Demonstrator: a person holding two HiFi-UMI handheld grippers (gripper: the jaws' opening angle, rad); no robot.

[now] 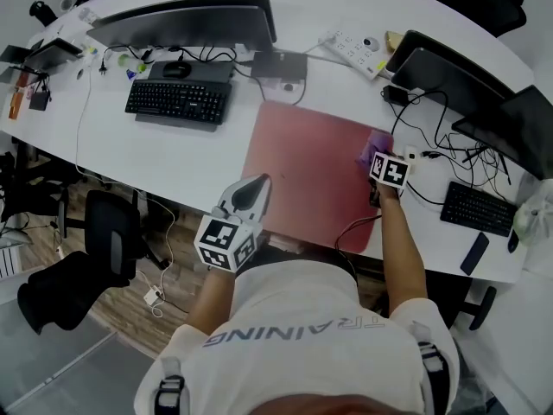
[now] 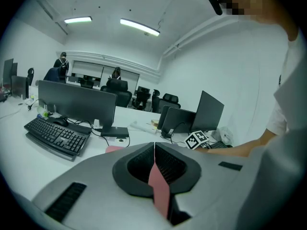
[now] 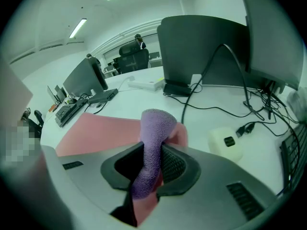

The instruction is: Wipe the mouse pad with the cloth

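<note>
A red mouse pad (image 1: pixel 315 167) lies flat on the white desk (image 1: pixel 173 158) in front of me. My right gripper (image 1: pixel 378 162) sits at the pad's far right edge, shut on a purple cloth (image 1: pixel 370 150). In the right gripper view the cloth (image 3: pixel 156 123) stands up between the jaws of the gripper (image 3: pixel 152 150), with the pad (image 3: pixel 100 131) spreading left beyond it. My left gripper (image 1: pixel 258 182) rests at the pad's front left edge. Its jaws (image 2: pixel 154 145) are shut with nothing held, and a sliver of the pad (image 2: pixel 158 188) shows under them.
A black keyboard (image 1: pixel 177 100) and monitor (image 1: pixel 186 20) stand left of the pad, a power strip (image 1: pixel 356 48) behind it. Dark screens (image 1: pixel 449 67), tangled cables, a second keyboard (image 1: pixel 481 208) and a phone (image 1: pixel 474 252) crowd the right. A white adapter (image 3: pixel 226 141) lies just right of the cloth.
</note>
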